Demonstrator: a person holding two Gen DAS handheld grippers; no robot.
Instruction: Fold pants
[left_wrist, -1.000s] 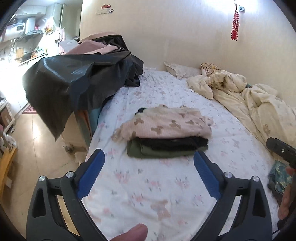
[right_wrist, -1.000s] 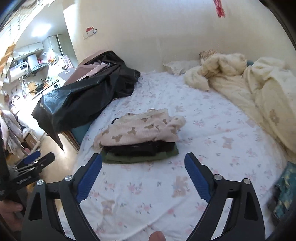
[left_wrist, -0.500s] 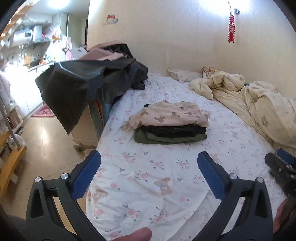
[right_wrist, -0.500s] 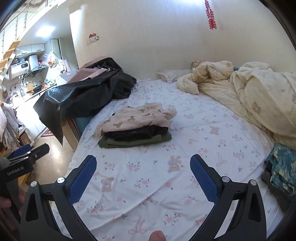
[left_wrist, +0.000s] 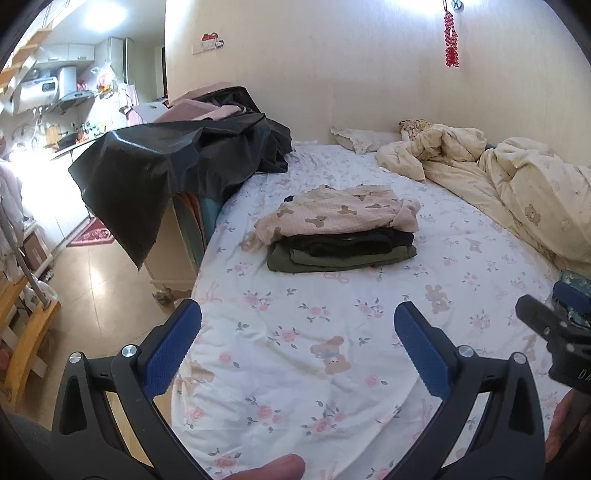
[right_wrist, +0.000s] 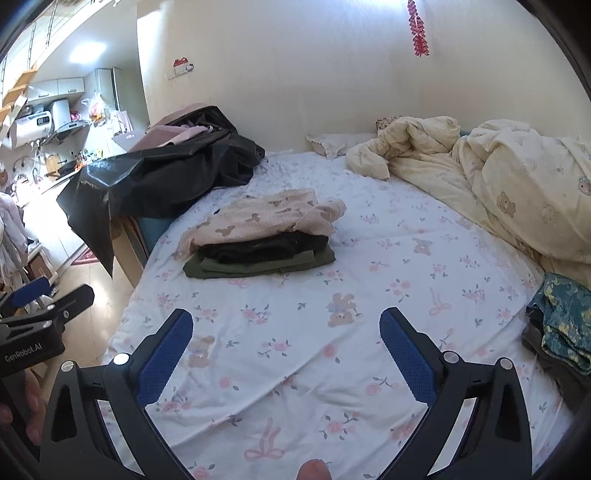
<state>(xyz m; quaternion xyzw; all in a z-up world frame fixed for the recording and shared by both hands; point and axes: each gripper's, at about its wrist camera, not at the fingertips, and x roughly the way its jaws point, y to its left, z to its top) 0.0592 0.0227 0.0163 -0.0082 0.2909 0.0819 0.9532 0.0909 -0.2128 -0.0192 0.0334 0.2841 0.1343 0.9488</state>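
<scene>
Three folded garments form one stack (left_wrist: 341, 230) near the bed's (left_wrist: 295, 369) left edge, long axis across the bed. It lies ahead of both grippers, well apart. Left gripper (left_wrist: 297, 323) and right gripper (right_wrist: 286, 326) stand fully open, empty. The left is nearer that edge. Versus one second earlier, both sit farther back.

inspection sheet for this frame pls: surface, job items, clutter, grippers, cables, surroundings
Surface: bed sheet, floral, creased, bare in front.
Job's things: stack of three folded garments mid-bed; blue patterned clothes unfolded at the right edge.
Clutter: duvet bunched at right; black plastic sheet over furniture at left.
Grippers: left gripper and right gripper open, empty, above the sheet.
Cables: nothing seen.
Surroundings: red ornament on the wall; kitchen at left.
</scene>
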